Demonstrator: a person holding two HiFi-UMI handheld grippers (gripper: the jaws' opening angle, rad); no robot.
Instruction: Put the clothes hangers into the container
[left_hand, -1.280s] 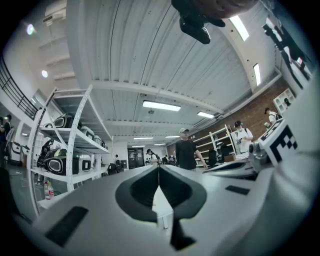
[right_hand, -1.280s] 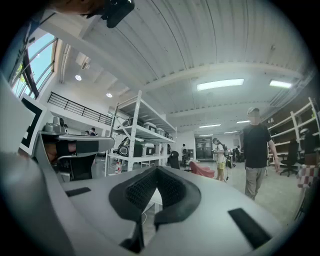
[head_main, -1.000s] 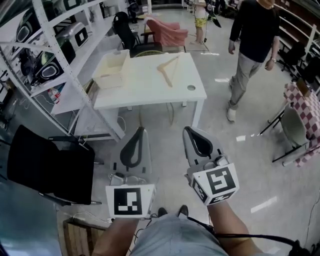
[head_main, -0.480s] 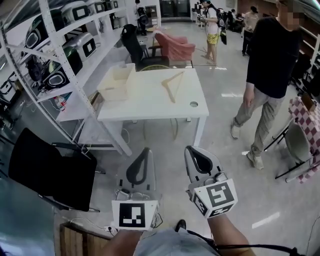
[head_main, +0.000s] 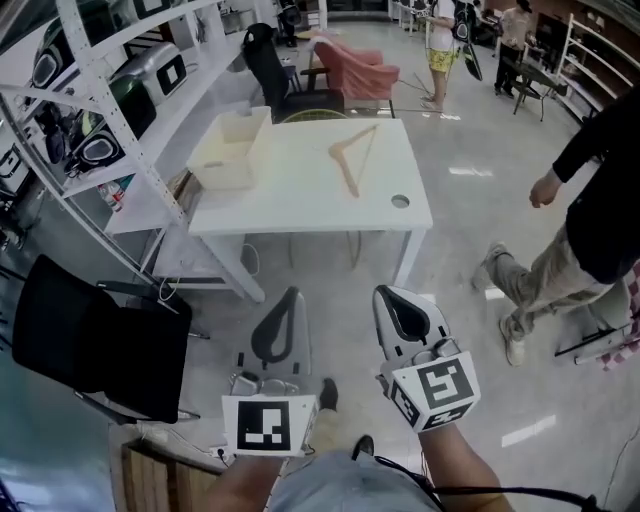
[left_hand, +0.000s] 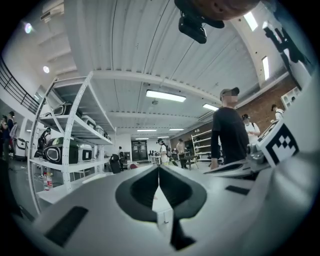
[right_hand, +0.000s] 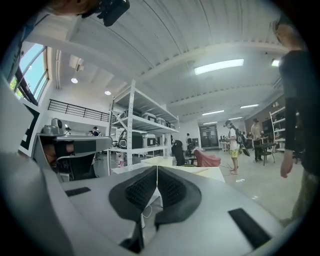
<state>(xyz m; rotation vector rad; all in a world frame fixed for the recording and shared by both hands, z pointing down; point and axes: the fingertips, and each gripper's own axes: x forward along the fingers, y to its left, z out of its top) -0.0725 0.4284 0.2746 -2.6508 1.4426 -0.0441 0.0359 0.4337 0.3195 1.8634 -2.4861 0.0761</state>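
A wooden clothes hanger (head_main: 352, 160) lies on the white table (head_main: 300, 200) ahead of me, right of centre. A cream open container (head_main: 232, 150) stands on the table's left part. My left gripper (head_main: 290, 293) and right gripper (head_main: 384, 290) hang side by side over the floor, well short of the table's near edge. Both are shut with nothing between the jaws. In the left gripper view the jaws meet at the left gripper's tip (left_hand: 159, 166). The right gripper (right_hand: 157, 167) shows its ribbed pads pressed together, with the table (right_hand: 210, 173) beyond.
White shelving (head_main: 100, 110) with appliances runs along the left. A black chair (head_main: 95, 340) stands at my near left. A person in dark top (head_main: 590, 220) walks at the right. A pink armchair (head_main: 355, 72) and black chair (head_main: 270, 70) stand behind the table.
I have come closer to the table. The walking person has moved from the far right toward the near right. Both grippers stay shut and level.
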